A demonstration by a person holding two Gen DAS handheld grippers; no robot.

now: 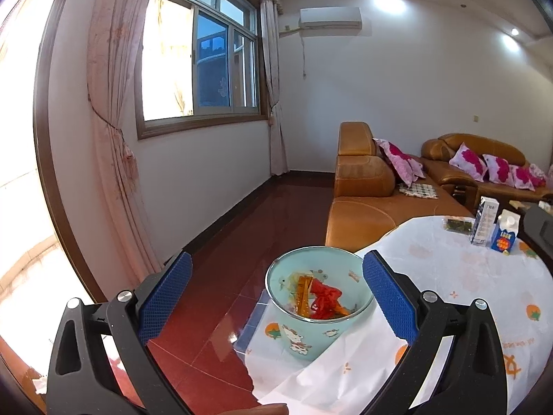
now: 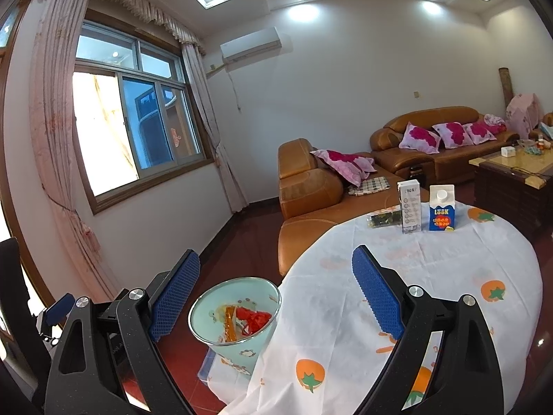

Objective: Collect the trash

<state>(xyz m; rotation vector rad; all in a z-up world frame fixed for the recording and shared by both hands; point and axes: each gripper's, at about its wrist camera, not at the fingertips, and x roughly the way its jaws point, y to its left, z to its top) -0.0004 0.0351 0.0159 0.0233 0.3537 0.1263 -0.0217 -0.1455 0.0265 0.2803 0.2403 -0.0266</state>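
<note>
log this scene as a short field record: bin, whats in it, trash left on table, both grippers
bin: light blue trash bin beside the table edge, upright
bin contents: red wrapper, orange wrapper
table: round, white tablecloth with orange fruit print
left on table: white carton, blue carton, dark packet, all at far edge
left gripper: jaws open, empty, over bin
right gripper: jaws open, empty
</note>
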